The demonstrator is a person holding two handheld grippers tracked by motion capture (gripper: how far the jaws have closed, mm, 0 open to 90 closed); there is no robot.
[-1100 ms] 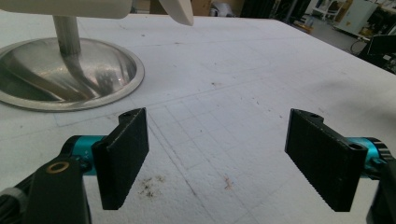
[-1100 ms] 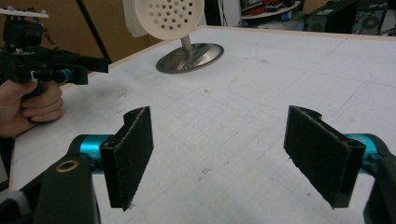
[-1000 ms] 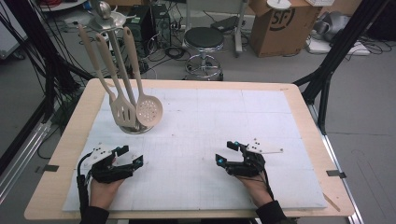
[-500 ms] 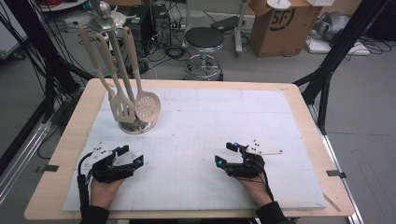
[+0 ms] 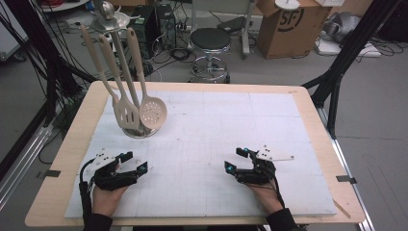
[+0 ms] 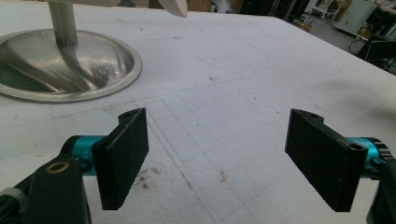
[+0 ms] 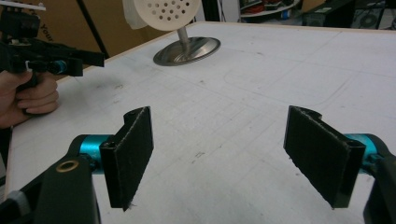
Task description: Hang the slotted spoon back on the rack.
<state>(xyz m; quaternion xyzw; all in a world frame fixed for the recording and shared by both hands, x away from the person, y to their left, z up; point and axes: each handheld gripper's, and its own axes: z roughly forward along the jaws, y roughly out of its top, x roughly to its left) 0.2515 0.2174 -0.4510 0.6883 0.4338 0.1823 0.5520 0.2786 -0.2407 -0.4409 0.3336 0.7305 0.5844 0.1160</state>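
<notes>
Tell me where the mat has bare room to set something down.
The white mat is bare from the utensil stand across to its right edge, and between the left gripper and right gripper. The far-left corner is crowded: the stand's base with the spatula and skimmer hanging over it.

The utensil stand's metal base (image 6: 60,65) and pole are cut off by the frame's edge.

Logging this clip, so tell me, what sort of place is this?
Probably a lab or workshop set up for recording: black frame poles with cables, a cardboard box and stool on a bare floor behind the table.
</notes>
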